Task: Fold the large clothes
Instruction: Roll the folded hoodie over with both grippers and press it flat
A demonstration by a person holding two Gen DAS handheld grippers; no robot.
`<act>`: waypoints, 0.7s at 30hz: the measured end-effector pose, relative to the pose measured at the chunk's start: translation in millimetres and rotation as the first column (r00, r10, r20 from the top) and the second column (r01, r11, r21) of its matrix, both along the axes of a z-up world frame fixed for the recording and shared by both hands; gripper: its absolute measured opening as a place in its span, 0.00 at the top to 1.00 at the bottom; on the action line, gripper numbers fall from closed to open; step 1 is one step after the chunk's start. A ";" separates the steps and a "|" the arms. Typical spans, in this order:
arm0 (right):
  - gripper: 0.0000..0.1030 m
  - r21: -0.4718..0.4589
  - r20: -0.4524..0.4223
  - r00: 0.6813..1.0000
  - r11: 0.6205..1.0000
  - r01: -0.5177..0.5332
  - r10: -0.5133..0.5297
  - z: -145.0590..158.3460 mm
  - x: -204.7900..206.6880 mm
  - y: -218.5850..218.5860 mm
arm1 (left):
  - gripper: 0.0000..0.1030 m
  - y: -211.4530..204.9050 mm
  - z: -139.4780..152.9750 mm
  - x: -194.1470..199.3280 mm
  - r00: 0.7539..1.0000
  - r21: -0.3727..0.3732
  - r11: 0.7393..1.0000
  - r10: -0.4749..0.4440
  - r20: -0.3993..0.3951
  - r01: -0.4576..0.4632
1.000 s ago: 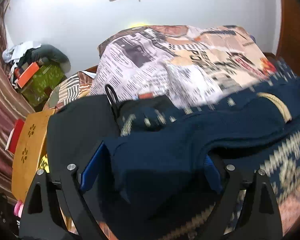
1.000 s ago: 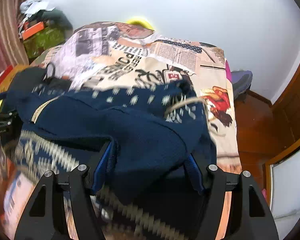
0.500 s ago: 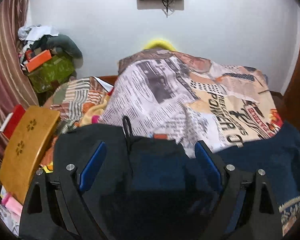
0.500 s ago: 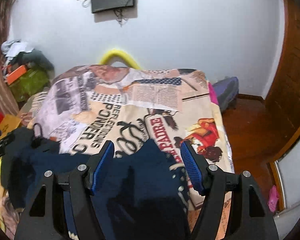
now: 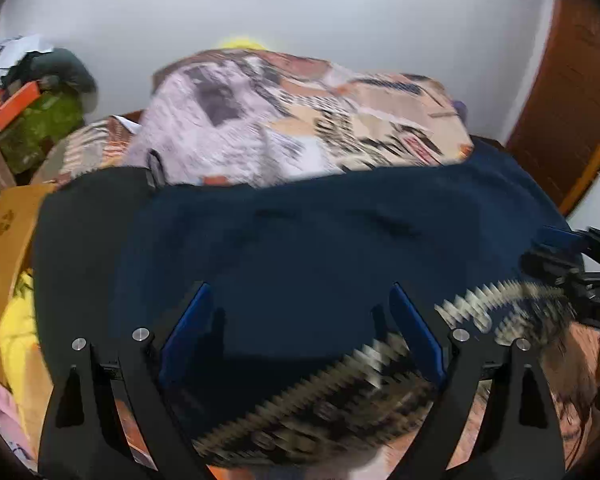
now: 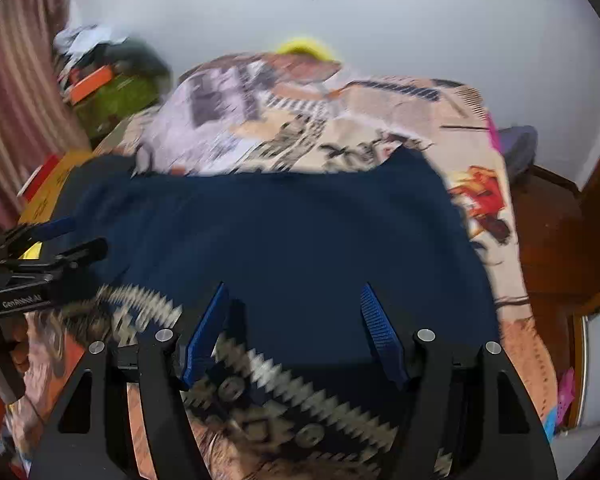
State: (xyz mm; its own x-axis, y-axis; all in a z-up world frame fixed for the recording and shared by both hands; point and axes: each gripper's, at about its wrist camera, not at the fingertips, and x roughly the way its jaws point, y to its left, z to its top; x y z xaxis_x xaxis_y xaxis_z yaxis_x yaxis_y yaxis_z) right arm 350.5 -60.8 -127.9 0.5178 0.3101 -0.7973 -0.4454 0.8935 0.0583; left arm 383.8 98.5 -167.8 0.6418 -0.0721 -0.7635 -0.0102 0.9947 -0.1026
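Observation:
A large navy blue garment with a cream zigzag band lies spread flat across the bed; it also shows in the right wrist view. My left gripper is open just above its near edge, with nothing between the blue pads. My right gripper is open over the near edge too, further right. Each gripper shows in the other's view, the right one at the right edge, the left one at the left edge. Both views are motion-blurred.
The bed carries a newspaper-print sheet. A black cloth lies left of the garment. A wooden board and a cluttered pile are at the left. A wooden door stands at the right.
A second ago both grippers were shut on the bunched garment, held up. They swung it forward over the bed and let go. It now lies spread out and both grippers are open.

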 end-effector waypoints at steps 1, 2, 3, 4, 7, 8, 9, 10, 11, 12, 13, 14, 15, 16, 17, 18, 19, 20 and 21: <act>0.37 -0.021 -0.002 1.000 1.000 -0.010 0.010 -3.9 -3.4 2.3 | 0.13 -6.3 -3.9 -4.0 1.000 -0.004 1.000 -0.015 -0.008 0.015; 0.37 -0.041 -0.004 1.000 0.999 -0.017 0.017 -8.1 -6.4 3.4 | 0.13 -10.7 -7.8 -6.5 1.000 -0.005 1.000 -0.024 -0.017 0.024; 0.37 -0.049 -0.005 1.000 0.999 -0.019 0.019 -10.5 -8.5 2.6 | 0.13 -14.3 -12.2 -9.0 0.999 -0.005 1.000 -0.031 -0.030 0.031; 0.37 -0.053 -0.008 1.000 0.998 -0.020 0.019 -13.3 -10.5 1.3 | 0.13 -17.9 -17.7 -12.2 0.998 -0.003 0.999 -0.038 -0.042 0.038; 0.37 -0.017 -0.047 0.999 1.000 0.000 -0.001 -19.7 -15.1 -10.3 | 0.12 -19.6 -31.4 -21.7 0.996 0.001 0.999 -0.052 -0.071 0.053; 0.37 0.001 -0.059 0.998 1.000 0.012 -0.012 -21.0 -16.9 -16.8 | 0.12 -16.9 -34.3 -24.4 0.996 -0.007 0.999 -0.049 -0.077 0.049; 0.37 0.005 -0.060 0.998 1.000 0.018 -0.018 -21.0 -19.4 -20.0 | 0.12 -13.3 -37.0 -28.2 0.996 -0.020 0.999 -0.040 -0.083 0.039; 0.37 0.003 -0.055 0.998 1.000 0.025 -0.025 -20.7 -21.8 -24.3 | 0.12 -8.6 -39.2 -32.2 0.996 -0.031 0.999 -0.031 -0.088 0.028; 0.37 -0.004 -0.051 0.998 1.000 0.030 -0.030 -20.4 -24.5 -26.2 | 0.12 -3.6 -41.0 -36.6 0.995 -0.039 0.999 -0.022 -0.094 0.018; 0.37 -0.015 -0.047 0.998 0.999 0.039 -0.040 -19.8 -27.2 -29.4 | 0.12 1.2 -41.8 -41.0 0.995 -0.041 0.999 -0.012 -0.099 0.008; 0.37 -0.023 -0.045 0.998 0.999 0.044 -0.045 -19.1 -29.0 -31.6 | 0.12 4.5 -42.4 -45.1 0.995 -0.033 0.999 0.004 -0.102 -0.008; 0.37 -0.032 -0.043 0.998 0.998 0.051 -0.053 -18.4 -31.0 -34.1 | 0.12 7.9 -42.9 -49.6 0.994 -0.026 0.999 0.016 -0.106 -0.019; 0.37 -0.041 -0.041 0.997 0.997 0.058 -0.060 -18.0 -33.0 -36.3 | 0.12 11.3 -43.0 -55.0 0.993 -0.021 0.999 0.027 -0.111 -0.029; 0.37 -0.053 -0.039 0.997 0.996 0.066 -0.068 -17.5 -35.4 -38.4 | 0.12 15.1 -43.1 -61.1 0.992 -0.013 0.999 0.041 -0.119 -0.043; 0.37 -0.065 -0.036 0.997 0.995 0.071 -0.073 -16.9 -37.6 -39.8 | 0.12 18.9 -42.7 -66.4 0.991 -0.005 0.998 0.055 -0.123 -0.056; 0.37 -0.072 -0.032 0.997 0.995 0.073 -0.076 -16.3 -39.7 -41.3 | 0.12 23.0 -42.5 -72.1 0.990 0.002 0.998 0.069 -0.126 -0.069; 0.37 -0.080 -0.029 0.997 0.994 0.075 -0.077 -15.7 -42.1 -42.5 | 0.12 28.5 -42.2 -78.1 0.988 0.006 0.996 0.084 -0.129 -0.084; 0.37 -0.087 -0.028 0.997 0.993 0.076 -0.079 -15.1 -44.3 -43.8 | 0.12 35.6 -42.0 -84.2 0.985 0.004 0.994 0.106 -0.133 -0.106; 0.37 -0.090 -0.031 0.996 0.993 0.077 -0.080 -14.6 -46.4 -45.6 | 0.12 41.8 -41.8 -88.1 0.983 0.000 0.992 0.125 -0.137 -0.126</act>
